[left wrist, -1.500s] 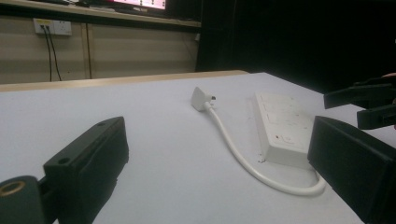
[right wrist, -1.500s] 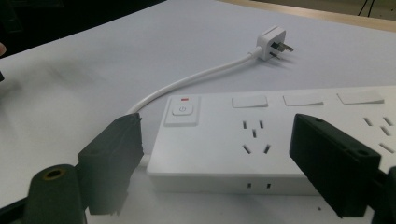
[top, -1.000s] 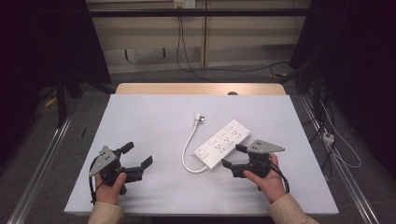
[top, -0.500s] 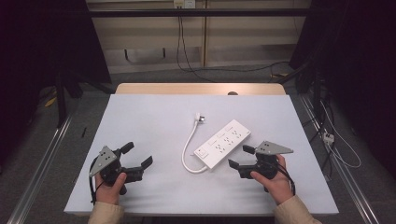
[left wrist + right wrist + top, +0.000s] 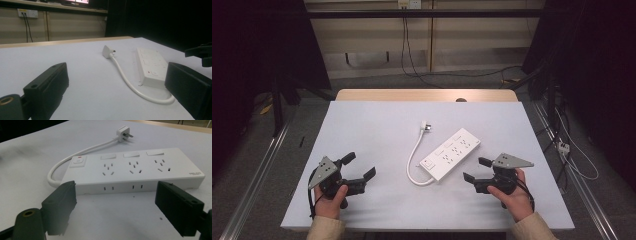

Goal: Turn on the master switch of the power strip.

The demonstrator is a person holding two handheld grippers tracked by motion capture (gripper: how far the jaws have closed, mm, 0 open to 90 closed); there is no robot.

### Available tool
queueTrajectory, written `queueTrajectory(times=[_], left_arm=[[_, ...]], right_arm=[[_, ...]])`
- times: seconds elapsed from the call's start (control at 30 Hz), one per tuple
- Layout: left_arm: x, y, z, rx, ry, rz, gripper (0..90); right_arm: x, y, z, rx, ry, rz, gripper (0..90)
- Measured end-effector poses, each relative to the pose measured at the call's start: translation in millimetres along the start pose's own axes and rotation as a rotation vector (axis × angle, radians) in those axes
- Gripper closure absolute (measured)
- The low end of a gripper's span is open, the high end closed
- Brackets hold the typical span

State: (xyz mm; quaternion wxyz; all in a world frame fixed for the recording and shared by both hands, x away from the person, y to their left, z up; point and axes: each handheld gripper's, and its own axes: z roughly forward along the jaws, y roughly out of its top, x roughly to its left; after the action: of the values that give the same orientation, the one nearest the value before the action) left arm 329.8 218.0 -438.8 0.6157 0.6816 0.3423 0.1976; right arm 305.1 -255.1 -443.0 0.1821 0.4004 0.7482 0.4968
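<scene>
White power strip point(image 5: 450, 154) flat mid-table, cord looped to plug point(image 5: 426, 127); left gripper point(image 5: 360, 168), right gripper point(image 5: 473, 169) both jaws wide, empty

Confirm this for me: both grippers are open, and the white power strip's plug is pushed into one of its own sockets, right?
Not quite. The plug lies loose on the table beyond the power strip, as the right gripper view shows. Both the left gripper and right gripper are open.
</scene>
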Motion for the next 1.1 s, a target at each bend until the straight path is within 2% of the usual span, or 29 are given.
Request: queueTrajectory(times=[1.1], left_arm=[[-0.5, -1.1, 1.5, 0.006, -0.001, -0.003, 4.8]], right_arm=[[-11.7, -15.5, -23.0, 0.018, -0.037, 0.003, 17.1]])
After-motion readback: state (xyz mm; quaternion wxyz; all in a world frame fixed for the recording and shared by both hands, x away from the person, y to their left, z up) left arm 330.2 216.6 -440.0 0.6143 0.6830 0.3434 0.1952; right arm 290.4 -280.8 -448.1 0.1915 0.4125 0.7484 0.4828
